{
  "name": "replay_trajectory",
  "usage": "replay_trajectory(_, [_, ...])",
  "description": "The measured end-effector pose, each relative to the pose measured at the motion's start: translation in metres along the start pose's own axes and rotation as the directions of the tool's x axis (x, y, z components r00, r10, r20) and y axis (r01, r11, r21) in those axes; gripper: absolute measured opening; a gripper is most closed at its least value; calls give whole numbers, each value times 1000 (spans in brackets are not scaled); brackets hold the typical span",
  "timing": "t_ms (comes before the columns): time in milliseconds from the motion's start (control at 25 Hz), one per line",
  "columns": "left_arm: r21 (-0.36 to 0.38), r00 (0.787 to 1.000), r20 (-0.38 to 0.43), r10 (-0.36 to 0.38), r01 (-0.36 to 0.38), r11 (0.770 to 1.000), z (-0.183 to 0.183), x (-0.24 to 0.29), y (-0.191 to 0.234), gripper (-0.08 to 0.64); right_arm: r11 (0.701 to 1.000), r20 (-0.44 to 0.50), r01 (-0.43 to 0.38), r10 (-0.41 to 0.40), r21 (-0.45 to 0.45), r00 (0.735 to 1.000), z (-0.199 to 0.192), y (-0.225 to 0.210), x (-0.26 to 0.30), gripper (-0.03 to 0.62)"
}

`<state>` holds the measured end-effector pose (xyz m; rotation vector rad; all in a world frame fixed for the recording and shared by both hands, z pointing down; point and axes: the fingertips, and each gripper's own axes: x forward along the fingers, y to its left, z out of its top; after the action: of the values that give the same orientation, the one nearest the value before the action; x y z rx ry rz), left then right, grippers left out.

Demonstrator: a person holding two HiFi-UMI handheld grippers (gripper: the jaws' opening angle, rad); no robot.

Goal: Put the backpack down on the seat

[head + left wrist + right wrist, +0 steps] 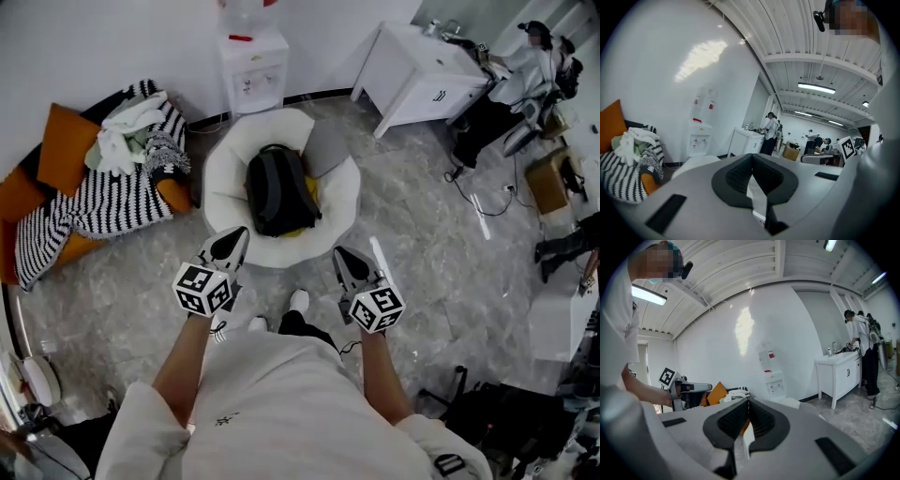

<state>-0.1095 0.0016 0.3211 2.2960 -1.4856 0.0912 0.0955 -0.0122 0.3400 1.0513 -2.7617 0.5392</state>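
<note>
A black backpack (277,189) lies on the round white seat (339,202), with something yellow under its right side. My left gripper (237,234) hangs shut just in front of the seat's near rim, holding nothing. My right gripper (341,255) is also shut and empty, a little nearer to me and to the right of the rim. In the left gripper view the shut left gripper (752,161) points across the room, with the seat's white edge (693,164) low at the left. The right gripper (747,405) likewise shows its jaws together.
An orange sofa with a striped blanket (103,197) and clothes stands at the left. A water dispenser (253,66) is against the far wall, a white cabinet (417,80) to its right. A person (525,75) works at the back right. Dark bags (497,422) lie near my right.
</note>
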Motion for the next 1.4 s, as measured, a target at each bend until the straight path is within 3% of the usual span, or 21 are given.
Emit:
replay_trajectory(320, [27,998,2,-58,58,998,-13,-63,-5,17,998,61,65,-65,-2,996,-6,58,-33,24])
replay_trajectory(600, [46,996,17,-84,83,995,-17,-87,-17,17,993,93,116,-115,-4,989,-6,77,-64,23])
replay_trajectory(960, [87,996,21,-83,81,993,-15,-81,-44,17,995,110,97,-94,-24,989,2,72,-80,23])
replay_trajectory(1400, [68,999,38,-26,23,997,-8,-55,-90,17,998,78,46,-43,-37,996,10,35,-110,23])
